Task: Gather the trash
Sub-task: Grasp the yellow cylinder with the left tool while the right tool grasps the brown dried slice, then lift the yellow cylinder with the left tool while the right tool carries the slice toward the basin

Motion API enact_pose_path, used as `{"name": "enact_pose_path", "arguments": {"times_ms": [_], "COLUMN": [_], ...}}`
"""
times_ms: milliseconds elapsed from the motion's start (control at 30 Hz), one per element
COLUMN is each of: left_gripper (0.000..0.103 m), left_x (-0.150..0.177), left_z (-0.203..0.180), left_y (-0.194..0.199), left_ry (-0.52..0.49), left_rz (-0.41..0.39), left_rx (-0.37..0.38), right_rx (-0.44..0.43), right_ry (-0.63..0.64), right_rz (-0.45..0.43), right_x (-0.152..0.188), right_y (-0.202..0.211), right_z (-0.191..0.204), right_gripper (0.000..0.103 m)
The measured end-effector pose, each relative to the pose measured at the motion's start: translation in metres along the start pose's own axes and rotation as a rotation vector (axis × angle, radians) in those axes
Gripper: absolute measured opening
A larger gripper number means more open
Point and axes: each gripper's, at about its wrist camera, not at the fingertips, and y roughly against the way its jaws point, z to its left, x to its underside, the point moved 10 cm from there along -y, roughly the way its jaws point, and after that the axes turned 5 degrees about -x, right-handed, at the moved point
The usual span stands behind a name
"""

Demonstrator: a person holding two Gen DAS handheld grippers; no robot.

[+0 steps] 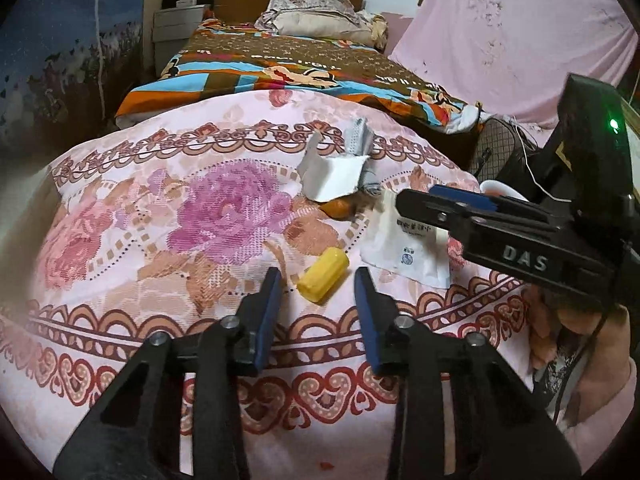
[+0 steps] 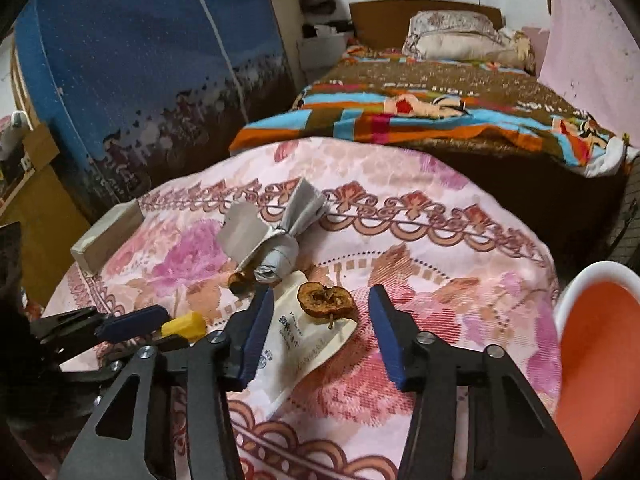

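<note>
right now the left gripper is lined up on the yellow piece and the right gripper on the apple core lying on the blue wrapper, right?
Not quite: the apple core lies on a white wrapper, as the right wrist view shows. The left gripper does line up on the yellow piece, the right gripper on the core.

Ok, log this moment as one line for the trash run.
left tool: open, at yellow piece | right tool: open, over dried fruit slice on white packet | orange bin: at right | nothing held

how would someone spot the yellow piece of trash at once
Look at the round table under the pink flowered cloth. Near its front edge, left of the white paper packet, lies the yellow block. It is the only bright yellow, smooth, chunky item; its neighbours are paper or brown.
</note>
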Motion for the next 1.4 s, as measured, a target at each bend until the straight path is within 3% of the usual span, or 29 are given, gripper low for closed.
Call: {"name": "enact_pose_path", "arguments": {"times_ms": [100, 233, 433, 667, 1200, 1400], "left_gripper": [0.004, 0.004, 0.002, 0.001, 0.001, 0.001], "left_x": [0.001, 0.001, 0.000, 0.001, -0.040, -0.060], "left_z": [-0.005, -0.006, -0.005, -0.001, -0.029, -0.055], "left_y": [-0.002, -0.002, -0.001, 0.008, 0.072, 0.091], "left_ry": [-0.024, -0.038, -0.032, -0.008, -0.010, -0.018], "left_rz": [0.011, 0.008, -0.001, -0.036, -0.313, -0.411], "left_rx": [0.001, -0.008, -0.007, -0.011, 0.005, 0.037], "right_rx": [-0.022, -0.045, -0.039, -0.038, -0.082, -0.013], "right_ry": [-0.027, -0.067, -0.055, -0.088, -0.137, -0.099], "right_rz": [-0.002, 0.000, -0.017, -0.140, -0.411, -0.541], "right_x": [0.000, 0.001, 0.000, -0.006, -0.023, -0.029], "right_y": [0.000, -0.002, 0.001, 0.026, 0.092, 0.134], "right_z": [-0.003, -0.009, -0.007, -0.013, -0.024, -0.037], "right_gripper": [0.041, 0.028, 0.028, 0.028, 0.028, 0.028]}}
